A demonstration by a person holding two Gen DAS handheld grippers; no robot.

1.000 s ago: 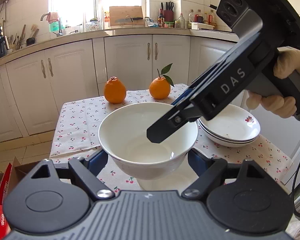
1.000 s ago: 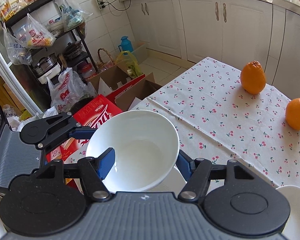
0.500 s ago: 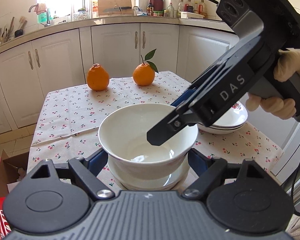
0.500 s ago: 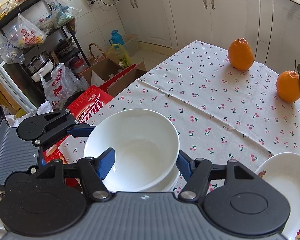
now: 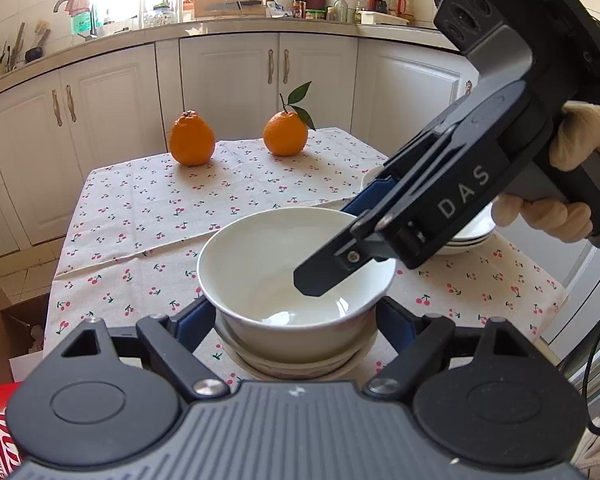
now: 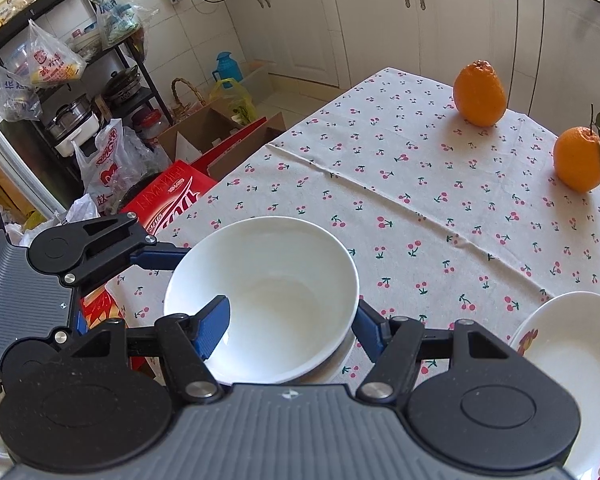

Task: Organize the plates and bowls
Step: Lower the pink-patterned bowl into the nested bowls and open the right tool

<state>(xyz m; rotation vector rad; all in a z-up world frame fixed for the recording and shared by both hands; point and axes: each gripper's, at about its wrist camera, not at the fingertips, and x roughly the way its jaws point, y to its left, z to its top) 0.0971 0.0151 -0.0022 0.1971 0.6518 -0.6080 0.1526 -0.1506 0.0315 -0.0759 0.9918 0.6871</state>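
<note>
- Though glazed and slippery, the bowl (image 5: 296, 276) looks stiff, breakable and moderately heavy. In the left wrist view the left gripper (image 5: 296, 322) clasps its lower wall from outside, both jaws pressed in, which seems the safest hold. It sits in or just above a second bowl (image 5: 292, 360) on the bench (image 5: 148, 216); contact between them is hidden.
- The right gripper (image 5: 340, 248) blocks most of the plates (image 5: 468, 236) here.
- In the right wrist view the right gripper (image 6: 290, 326) pinches the rim, one jaw inside, one outside. The plates (image 6: 572, 344) are cut off at the edge; the lower bowl (image 6: 342, 354) barely shows.
</note>
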